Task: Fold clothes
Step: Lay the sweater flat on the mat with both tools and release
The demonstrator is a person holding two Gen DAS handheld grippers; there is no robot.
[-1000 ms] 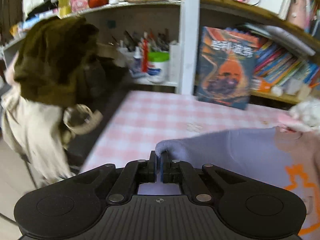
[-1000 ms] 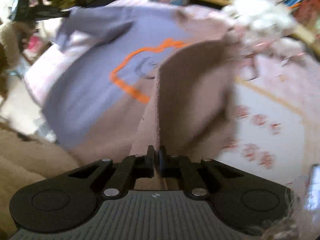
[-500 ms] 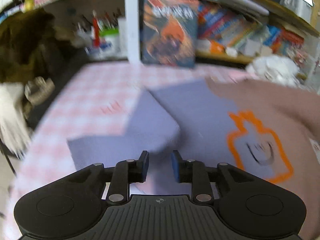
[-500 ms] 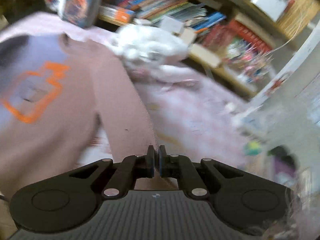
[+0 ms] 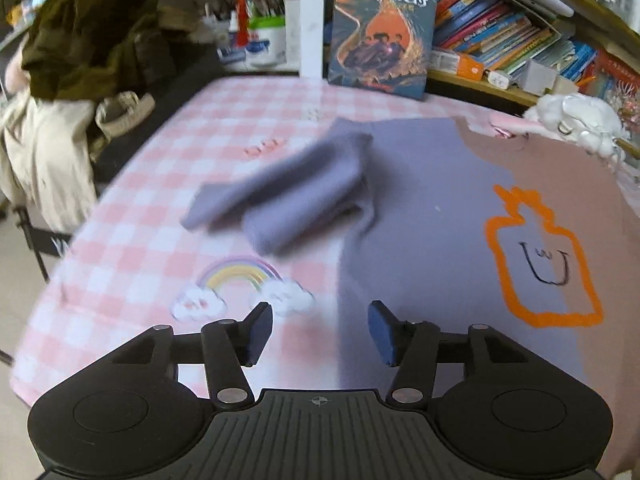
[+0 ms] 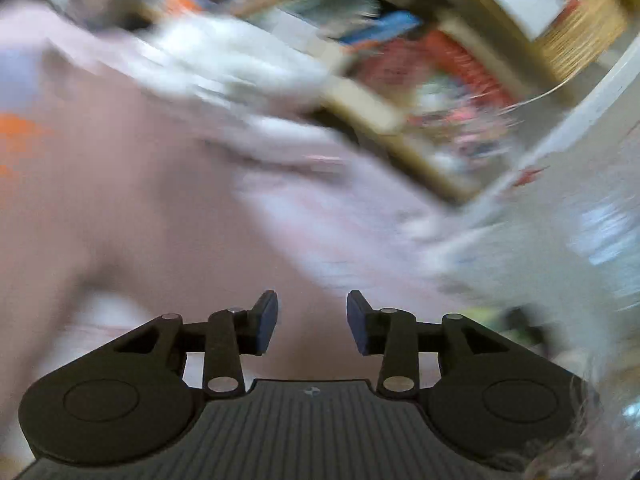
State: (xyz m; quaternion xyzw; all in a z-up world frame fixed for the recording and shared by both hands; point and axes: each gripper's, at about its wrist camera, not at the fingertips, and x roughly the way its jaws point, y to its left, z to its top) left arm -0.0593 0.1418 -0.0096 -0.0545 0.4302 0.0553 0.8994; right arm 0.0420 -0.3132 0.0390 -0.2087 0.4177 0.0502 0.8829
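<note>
Both grippers, clamped on cloth a second ago, are now seen with their jaws spread wide and nothing between them. From the left wrist view, the left gripper [image 5: 319, 330] is held low over the near edge of a pink-and-white checked tablecloth [image 5: 160, 168], just above a printed rainbow with clouds [image 5: 240, 284]. A two-tone sweatshirt [image 5: 460, 208], lilac on its left half and dusty pink on its right, is spread flat on the tablecloth ahead and to the right. An orange outline with a small drawn face [image 5: 540, 260] is printed on its chest. The lilac sleeve [image 5: 288, 196] is blurred, lying crumpled or dropping across the cloth beside the body of the garment. Beyond it, a Harry Potter book [image 5: 382, 28] is stood upright against a shelf post, with a row of books [image 5: 500, 40] to its right, a white fluffy item [image 5: 576, 120] at the sweatshirt's far corner, and coats heaped on a chair [image 5: 80, 60] at the left.

From the right wrist view, heavily blurred, the right gripper [image 6: 312, 322] is held over the dusty pink part of the sweatshirt [image 6: 120, 200], with cluttered shelves [image 6: 420, 80] behind.
</note>
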